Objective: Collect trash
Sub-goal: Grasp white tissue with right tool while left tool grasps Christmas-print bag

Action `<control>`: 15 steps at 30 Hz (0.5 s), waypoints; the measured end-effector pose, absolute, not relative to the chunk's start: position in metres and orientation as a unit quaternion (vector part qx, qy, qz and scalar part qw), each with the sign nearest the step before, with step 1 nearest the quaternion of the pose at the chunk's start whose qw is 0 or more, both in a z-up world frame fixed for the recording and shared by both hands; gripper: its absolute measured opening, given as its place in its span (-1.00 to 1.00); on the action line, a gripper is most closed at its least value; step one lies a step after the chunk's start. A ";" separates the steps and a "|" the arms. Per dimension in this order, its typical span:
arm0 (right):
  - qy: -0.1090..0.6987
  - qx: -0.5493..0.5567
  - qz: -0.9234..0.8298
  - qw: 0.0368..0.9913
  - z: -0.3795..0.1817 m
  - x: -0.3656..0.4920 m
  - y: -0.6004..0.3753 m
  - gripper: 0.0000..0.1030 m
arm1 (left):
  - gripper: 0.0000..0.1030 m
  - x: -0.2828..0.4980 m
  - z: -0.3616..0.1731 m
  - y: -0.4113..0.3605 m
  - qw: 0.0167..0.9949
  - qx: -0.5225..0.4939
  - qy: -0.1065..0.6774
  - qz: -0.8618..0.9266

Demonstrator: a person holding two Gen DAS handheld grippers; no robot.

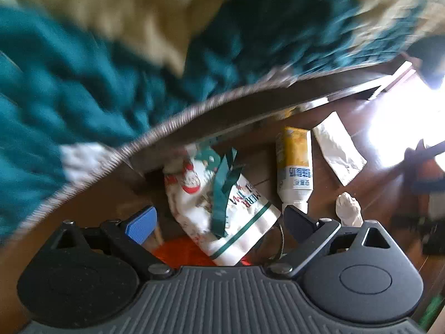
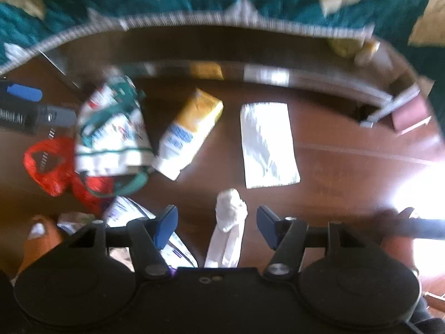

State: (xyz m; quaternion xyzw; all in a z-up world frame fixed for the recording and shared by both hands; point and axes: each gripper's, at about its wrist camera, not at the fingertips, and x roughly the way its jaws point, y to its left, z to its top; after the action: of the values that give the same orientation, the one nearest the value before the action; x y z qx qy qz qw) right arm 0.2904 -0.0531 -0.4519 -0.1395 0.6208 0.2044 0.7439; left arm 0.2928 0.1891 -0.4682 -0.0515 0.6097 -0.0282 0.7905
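Down on the brown wooden floor, several pieces of trash lie scattered just beside the fringed edge of a teal-and-cream rug. The left gripper has its fingers spread wide, one blue pad showing on its left finger, and it holds nothing. Between those fingers, seen from the left wrist camera, lies a white printed snack bag with a green ribbon, with a red plastic bag partly under its near end. Just beside the snack bag lies a yellow-and-white tube, its cap end pointing toward the gripper's right finger. Near the tube, a flat silver foil wrapper lies on the floor, and a crumpled white paper wad sits near the right finger.

The right gripper is likewise spread open and empty. Between its fingers stands the same white paper wad, touching neither blue pad as far as the blurred view shows. Beyond it lies the foil wrapper, and to its left the tube, the snack bag and the red bag. More crumpled printed paper lies by the right gripper's left finger. The left gripper shows at the left edge of the right wrist view. Both views are motion-blurred.
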 end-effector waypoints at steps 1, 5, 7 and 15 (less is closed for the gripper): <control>0.629 -0.138 0.202 0.738 -0.462 0.291 -0.054 0.21 | 0.91 0.297 -0.478 0.191 0.782 -0.067 0.620 -0.021; 0.654 -0.132 0.189 0.720 -0.495 0.293 -0.058 0.21 | 0.91 0.311 -0.514 0.198 0.753 -0.114 0.648 0.011; 0.663 -0.126 0.185 0.714 -0.508 0.294 -0.060 0.21 | 0.91 0.318 -0.528 0.202 0.742 -0.131 0.657 0.026; 0.683 -0.116 0.166 0.701 -0.546 0.303 -0.069 0.21 | 0.91 0.332 -0.574 0.206 0.700 -0.174 0.690 0.053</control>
State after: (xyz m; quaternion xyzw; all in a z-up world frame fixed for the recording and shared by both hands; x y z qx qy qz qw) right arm 0.3027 -0.0692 -0.5460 -0.1163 0.6834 0.1658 0.7013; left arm 0.3321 0.2056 -0.5740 -0.1735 0.6903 0.0531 0.7004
